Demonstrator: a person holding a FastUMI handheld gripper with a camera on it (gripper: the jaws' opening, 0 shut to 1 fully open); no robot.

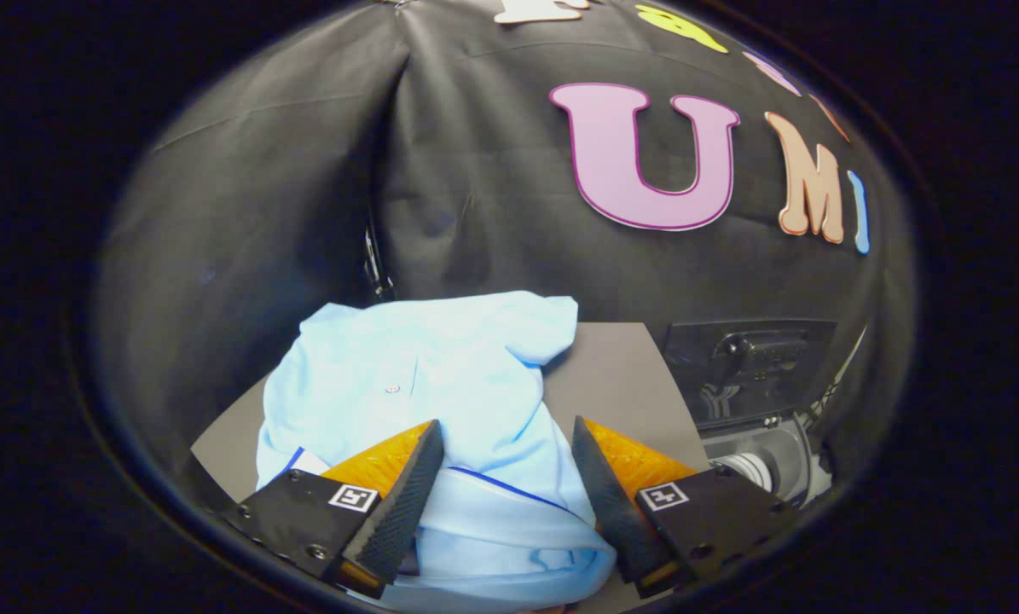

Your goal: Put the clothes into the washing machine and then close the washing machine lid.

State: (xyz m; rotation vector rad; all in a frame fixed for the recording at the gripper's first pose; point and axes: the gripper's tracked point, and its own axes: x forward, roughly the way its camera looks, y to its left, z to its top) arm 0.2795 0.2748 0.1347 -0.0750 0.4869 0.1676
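A light blue shirt (441, 384) lies bunched on a grey tabletop (611, 367), its small button and a thin dark blue trim line showing. Its near folds sit between the two fingers and spill ahead of them, and the rest of the cloth reaches beyond the tips toward the black cloth wall (304, 196). The gripper (509, 452) stands spread wide, one finger on each side of the shirt's hump; whether the pads touch the fabric cannot be told. Beyond the right finger, past the table's edge, stands the washing machine (752, 384), its dark lid raised and a pale grey rounded body below.
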